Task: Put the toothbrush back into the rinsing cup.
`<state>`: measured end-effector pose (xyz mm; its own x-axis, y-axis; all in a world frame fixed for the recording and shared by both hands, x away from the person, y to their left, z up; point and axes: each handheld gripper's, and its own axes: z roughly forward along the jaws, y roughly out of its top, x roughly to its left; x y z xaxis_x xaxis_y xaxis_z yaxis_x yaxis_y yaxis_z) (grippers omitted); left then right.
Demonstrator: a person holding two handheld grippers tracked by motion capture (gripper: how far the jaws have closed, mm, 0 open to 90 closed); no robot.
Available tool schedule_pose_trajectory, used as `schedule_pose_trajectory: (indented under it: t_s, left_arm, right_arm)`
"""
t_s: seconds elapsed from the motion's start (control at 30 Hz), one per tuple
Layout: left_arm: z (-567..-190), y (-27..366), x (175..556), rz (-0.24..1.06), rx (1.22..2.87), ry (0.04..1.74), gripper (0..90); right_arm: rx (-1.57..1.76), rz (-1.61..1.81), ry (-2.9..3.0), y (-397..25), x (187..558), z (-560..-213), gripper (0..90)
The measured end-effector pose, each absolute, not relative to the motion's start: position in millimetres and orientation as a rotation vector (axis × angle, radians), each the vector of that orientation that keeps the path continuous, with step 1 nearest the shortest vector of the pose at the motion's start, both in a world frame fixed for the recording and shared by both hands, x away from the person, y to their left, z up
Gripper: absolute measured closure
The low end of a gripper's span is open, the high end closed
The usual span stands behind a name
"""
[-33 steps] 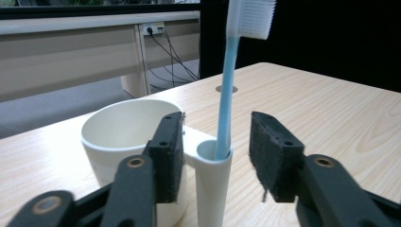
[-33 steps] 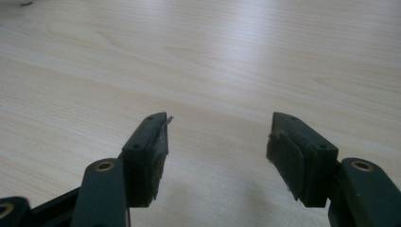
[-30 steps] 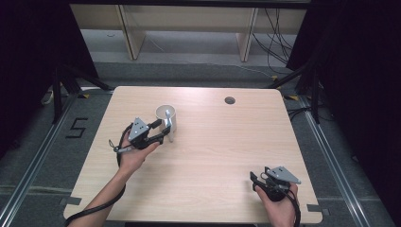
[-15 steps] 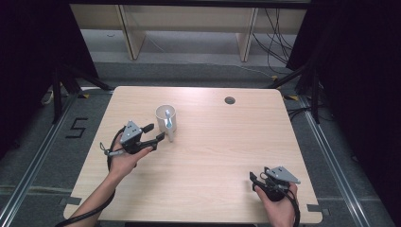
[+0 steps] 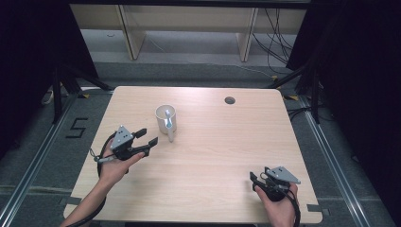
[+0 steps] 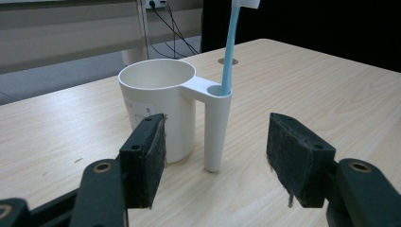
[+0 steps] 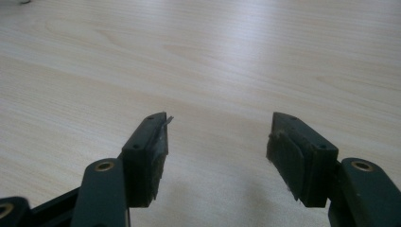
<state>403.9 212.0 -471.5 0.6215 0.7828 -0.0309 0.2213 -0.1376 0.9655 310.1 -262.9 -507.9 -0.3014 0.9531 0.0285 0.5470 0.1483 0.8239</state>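
A white cup stands upright on the wooden table, left of centre. Its hollow white handle holds a light blue toothbrush, bristles up. My left gripper is open, a short way to the left of the cup, with its jaws pointing at the handle and nothing between them. My right gripper is open near the table's front right corner, over bare wood.
A small round hole sits in the tabletop at the back right. Beyond the far edge are shelf legs and cables on the floor. A floor mark "5" lies left of the table.
My left gripper has drawn back from the cup, leftward and toward the front edge, leaving the toothbrush standing in the handle. The right gripper has stayed where it was.
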Motion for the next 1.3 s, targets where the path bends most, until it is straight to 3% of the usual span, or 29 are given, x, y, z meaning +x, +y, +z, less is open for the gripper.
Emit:
schedule_pose_trajectory:
  t_s: [1.3]
  left_arm:
    - [-503.3, 250.3, 357.7, 0.649, 1.68, 0.899, 37.2]
  right_arm:
    - [1.402, 1.034, 1.931, -266.0, 311.1, -507.5, 39.2]
